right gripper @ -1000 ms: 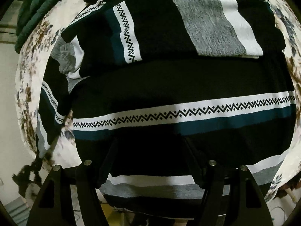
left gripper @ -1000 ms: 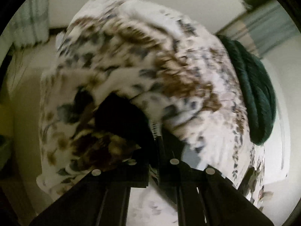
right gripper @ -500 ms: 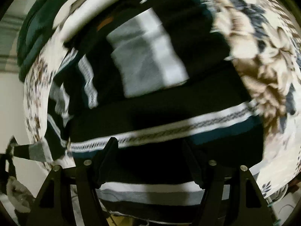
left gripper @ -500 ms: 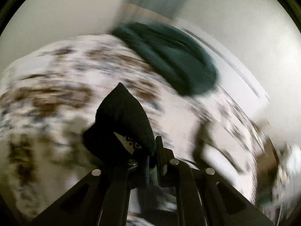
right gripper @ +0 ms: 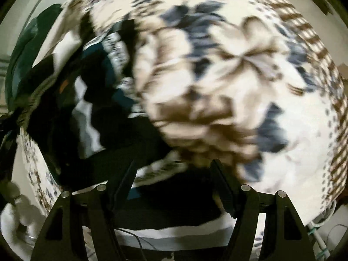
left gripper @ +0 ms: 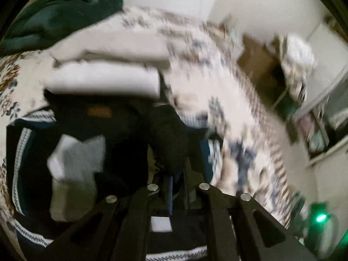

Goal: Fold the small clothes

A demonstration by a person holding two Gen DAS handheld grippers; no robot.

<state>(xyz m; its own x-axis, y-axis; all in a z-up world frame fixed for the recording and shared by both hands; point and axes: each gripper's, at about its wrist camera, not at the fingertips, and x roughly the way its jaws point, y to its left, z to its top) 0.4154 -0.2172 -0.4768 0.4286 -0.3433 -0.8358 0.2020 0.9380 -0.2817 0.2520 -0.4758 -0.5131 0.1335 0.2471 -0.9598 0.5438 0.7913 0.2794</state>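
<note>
Flowered bedspread (right gripper: 250,82) filling most of both blurred views. Striped black sweater (left gripper: 71,156) bunched at seven o'clock in the left view, at nine in the right. Green blanket (left gripper: 56,13) at eleven. White folded stack (left gripper: 104,78) just above the sweater. Left gripper (left gripper: 177,174) pinched tight on a black sweater fold. Right gripper (right gripper: 174,174) spread wide, gripping nothing, above the sweater's edge.

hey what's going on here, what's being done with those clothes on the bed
A person holding a gripper in each hand is folding a black striped sweater on a floral bedspread. The left gripper is shut on a dark fold of the sweater above the garment. The right gripper is open over the sweater's edge, gripping nothing. White folded items and a dark green blanket lie further back. Both views are blurred.
</note>
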